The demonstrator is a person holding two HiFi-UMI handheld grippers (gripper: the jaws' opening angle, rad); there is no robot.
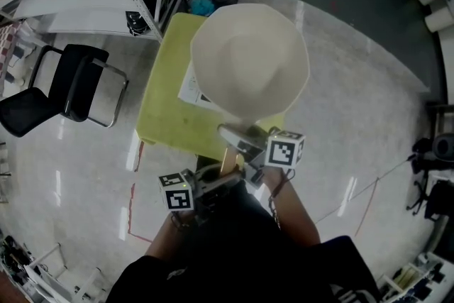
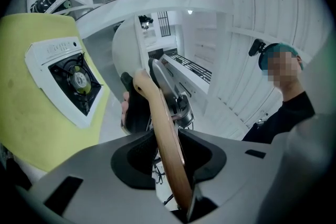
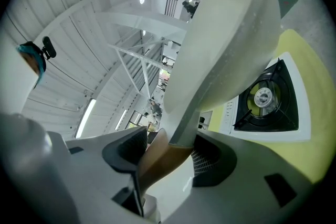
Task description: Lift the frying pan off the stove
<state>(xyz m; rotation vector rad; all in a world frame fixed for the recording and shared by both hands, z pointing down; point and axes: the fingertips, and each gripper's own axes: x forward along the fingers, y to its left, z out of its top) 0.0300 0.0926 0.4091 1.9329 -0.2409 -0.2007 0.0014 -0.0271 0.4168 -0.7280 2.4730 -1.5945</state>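
**Head view:** The frying pan hangs over the yellow-green surface and covers most of the stove, of which only a white corner shows. Its handle runs straight back from the bowl toward the person. Both tongs sit on that handle. The right tongs are nearer the bowl and the left tongs are further back on the wood. Both forearms reach forward, close together.

**Left gripper view:** The left tongs are clamped on the wooden handle, which stands up between the pads and leads ahead to the pan's underside. The stove lies off to the left, apart from the pan.

**Right gripper view:** The right tongs are closed on the handle just where the wood meets the metal neck. The pan rises ahead and above. The burner is open to view beside it, with nothing resting on it, so the lift looks done (or very nearly). I judge that any further move means keeping the handle level, since all the weight lies ahead of both grips.
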